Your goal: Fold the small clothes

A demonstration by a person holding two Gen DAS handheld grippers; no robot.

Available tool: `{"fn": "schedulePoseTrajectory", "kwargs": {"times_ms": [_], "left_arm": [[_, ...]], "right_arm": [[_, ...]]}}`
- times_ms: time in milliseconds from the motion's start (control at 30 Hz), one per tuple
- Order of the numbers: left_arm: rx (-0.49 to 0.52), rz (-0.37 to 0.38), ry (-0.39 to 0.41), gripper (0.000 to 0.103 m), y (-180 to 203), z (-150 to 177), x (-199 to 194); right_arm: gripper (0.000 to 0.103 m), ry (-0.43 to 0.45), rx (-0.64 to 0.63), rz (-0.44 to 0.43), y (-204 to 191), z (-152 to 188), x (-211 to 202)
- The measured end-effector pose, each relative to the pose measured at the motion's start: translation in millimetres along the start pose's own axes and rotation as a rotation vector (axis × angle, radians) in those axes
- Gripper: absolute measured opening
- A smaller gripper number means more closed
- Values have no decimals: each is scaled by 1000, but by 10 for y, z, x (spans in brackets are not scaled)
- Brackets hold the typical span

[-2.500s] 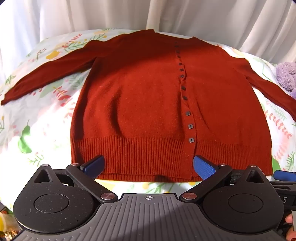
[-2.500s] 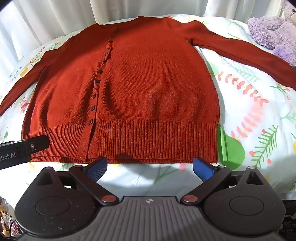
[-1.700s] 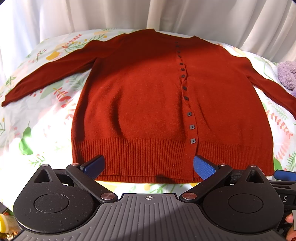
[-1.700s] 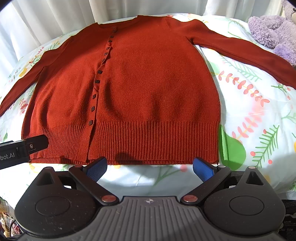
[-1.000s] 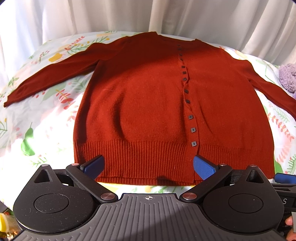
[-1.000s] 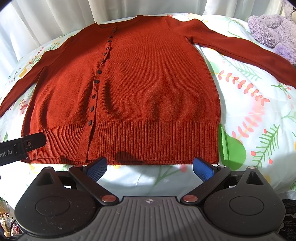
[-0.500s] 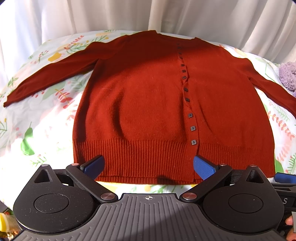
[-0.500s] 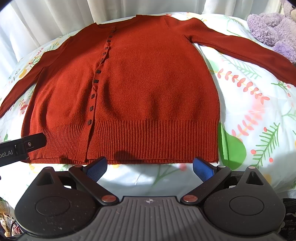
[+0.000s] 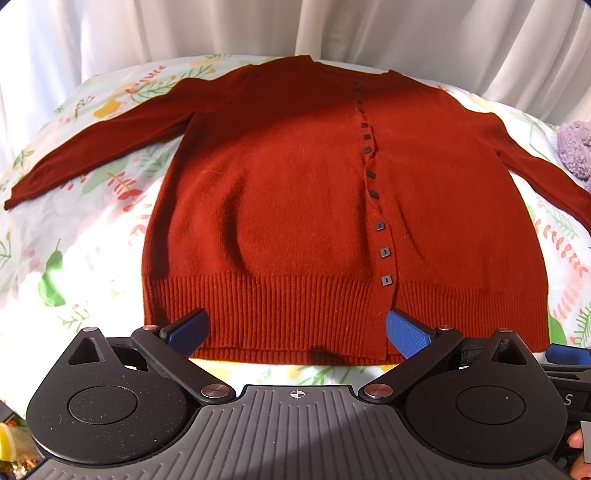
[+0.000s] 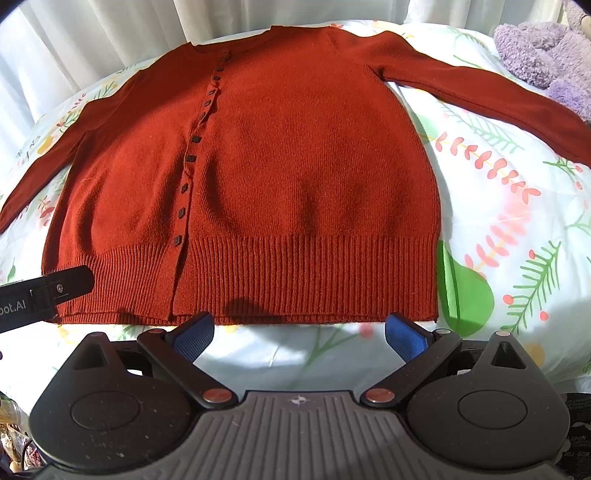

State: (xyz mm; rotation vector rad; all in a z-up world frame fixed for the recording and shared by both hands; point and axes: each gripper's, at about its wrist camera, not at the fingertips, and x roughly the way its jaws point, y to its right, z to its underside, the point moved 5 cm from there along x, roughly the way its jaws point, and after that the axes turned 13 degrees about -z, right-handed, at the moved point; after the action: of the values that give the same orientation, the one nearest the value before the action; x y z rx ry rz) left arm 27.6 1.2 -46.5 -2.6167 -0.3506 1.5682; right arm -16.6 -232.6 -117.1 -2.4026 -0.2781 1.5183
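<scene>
A rust-red buttoned cardigan (image 9: 280, 206) (image 10: 295, 166) lies flat and face up on the floral bedsheet (image 9: 74, 229), both sleeves spread outward, hem toward me. My left gripper (image 9: 295, 328) is open, hovering at the ribbed hem just left of the button placket (image 9: 380, 225), nothing between its blue pads. My right gripper (image 10: 299, 332) is open too, just short of the hem's right half, over bare sheet. The left gripper's body (image 10: 44, 291) shows at the left edge of the right wrist view.
A purple plush toy (image 10: 546, 62) (image 9: 574, 151) lies at the right by the right sleeve (image 10: 498, 96). White curtains (image 9: 295, 29) hang behind the bed. Floral bedsheet (image 10: 517, 229) lies bare to the right of the cardigan and around the left sleeve (image 9: 96, 136).
Both grippers have only drifted slightly; the cardigan lies as before and both stay open.
</scene>
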Motion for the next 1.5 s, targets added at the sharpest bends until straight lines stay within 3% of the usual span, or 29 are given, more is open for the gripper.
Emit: {"fn": "schedulePoseTrajectory", "kwargs": {"times_ms": [1000,1300,1500], "left_arm": [[-5,20,-25,103,11,-53,71],[-44,106,-78,103,23,-105,163],[-24,122,-64,103,103,-202,172]], "right_arm": [[99,-27,21,-35,55,-32,70],[99,-9,76,-140,101,-90,94],[99,27,127,-254,186,-166,114]]}}
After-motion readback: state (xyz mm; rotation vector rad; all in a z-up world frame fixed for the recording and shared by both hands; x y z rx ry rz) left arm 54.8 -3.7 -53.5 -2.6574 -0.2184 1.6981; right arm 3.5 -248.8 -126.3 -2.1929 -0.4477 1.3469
